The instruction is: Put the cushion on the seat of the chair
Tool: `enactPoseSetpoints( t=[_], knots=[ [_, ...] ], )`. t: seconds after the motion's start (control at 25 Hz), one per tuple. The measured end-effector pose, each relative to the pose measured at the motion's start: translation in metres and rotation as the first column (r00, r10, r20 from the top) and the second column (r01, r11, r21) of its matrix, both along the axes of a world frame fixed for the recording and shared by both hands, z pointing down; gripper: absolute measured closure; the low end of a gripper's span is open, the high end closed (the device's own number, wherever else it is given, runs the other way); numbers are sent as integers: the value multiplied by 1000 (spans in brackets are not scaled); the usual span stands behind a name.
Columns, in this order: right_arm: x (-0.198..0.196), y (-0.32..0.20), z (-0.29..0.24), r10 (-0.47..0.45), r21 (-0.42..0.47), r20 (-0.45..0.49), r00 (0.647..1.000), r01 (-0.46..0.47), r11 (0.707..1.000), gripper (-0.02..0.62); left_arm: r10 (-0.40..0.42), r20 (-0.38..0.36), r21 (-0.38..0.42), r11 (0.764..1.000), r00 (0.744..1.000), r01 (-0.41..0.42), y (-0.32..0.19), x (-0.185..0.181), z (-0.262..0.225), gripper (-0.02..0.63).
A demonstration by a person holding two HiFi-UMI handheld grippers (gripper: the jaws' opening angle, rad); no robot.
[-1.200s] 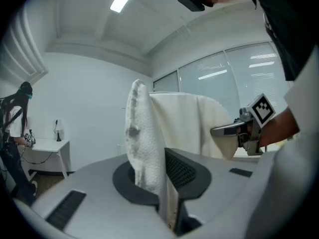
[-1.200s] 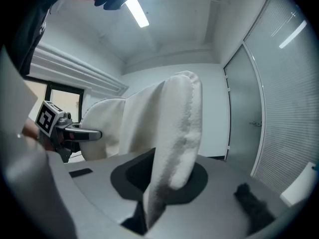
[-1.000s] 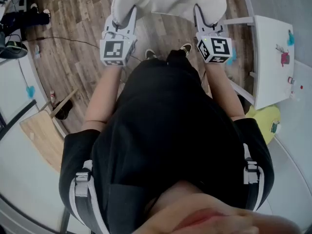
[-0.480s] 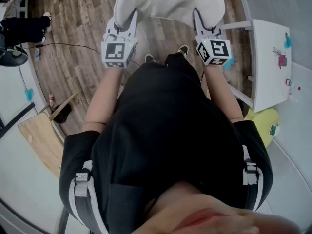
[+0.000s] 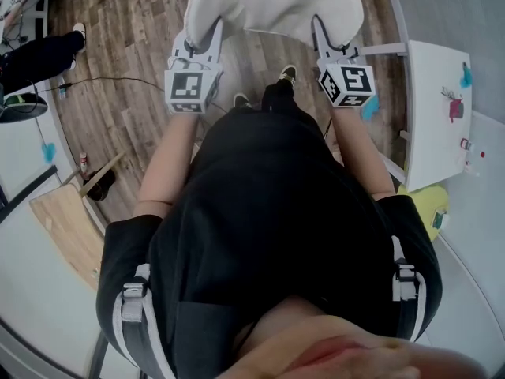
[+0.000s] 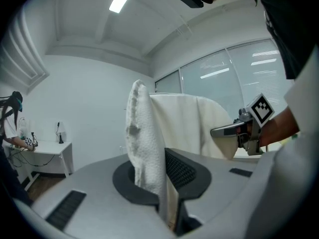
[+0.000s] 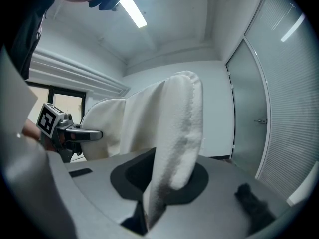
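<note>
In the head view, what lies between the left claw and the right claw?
The white cushion spans that stretch, the left claw shut on one edge and the right claw on the other. The head view shows it.

The head view looks steeply down over the person [image 5: 268, 212]. Each gripper view peers close along its own jaws, and all three views share the cushion [image 5: 272, 2].

White bench [image 5: 430, 109] on wood-plank floor [image 5: 126, 46]
A pink item [image 5: 456, 109] sits on the bench, a yellow-green object [image 5: 432, 204] just beside it; a black cable [image 5: 118, 80] and wooden board [image 5: 67, 223] lie well apart.
</note>
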State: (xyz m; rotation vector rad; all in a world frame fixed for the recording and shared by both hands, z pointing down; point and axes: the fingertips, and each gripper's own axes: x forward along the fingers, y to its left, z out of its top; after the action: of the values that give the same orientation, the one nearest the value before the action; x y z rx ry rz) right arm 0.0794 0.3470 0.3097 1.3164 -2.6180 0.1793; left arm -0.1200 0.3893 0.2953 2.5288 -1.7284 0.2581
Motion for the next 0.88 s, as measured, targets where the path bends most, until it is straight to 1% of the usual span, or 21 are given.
enactPoseSetpoints(
  t=[0.2,0.4,0.56,0.72,0.88],
  knots=[
    [10,-27,-2,-25,-2,2,1000,25,1000,545,-19,2,-4,1000,1000,19,-24,11,-1,551],
    [44,-60,19,-41,-6,13,999,41,999,545,-33,17,-8,999,999,33,-52,45,17,551],
    [41,-87,1,-54,2,7,999,54,999,545,-46,16,-1,999,999,46,-77,43,1,551],
    [60,-116,2,-71,3,9,997,71,997,545,-57,23,-1,998,998,57,-104,62,1,551],
    [66,-141,-1,-83,4,13,996,83,997,545,-65,25,-2,998,998,65,-126,69,-4,551]
  ],
)
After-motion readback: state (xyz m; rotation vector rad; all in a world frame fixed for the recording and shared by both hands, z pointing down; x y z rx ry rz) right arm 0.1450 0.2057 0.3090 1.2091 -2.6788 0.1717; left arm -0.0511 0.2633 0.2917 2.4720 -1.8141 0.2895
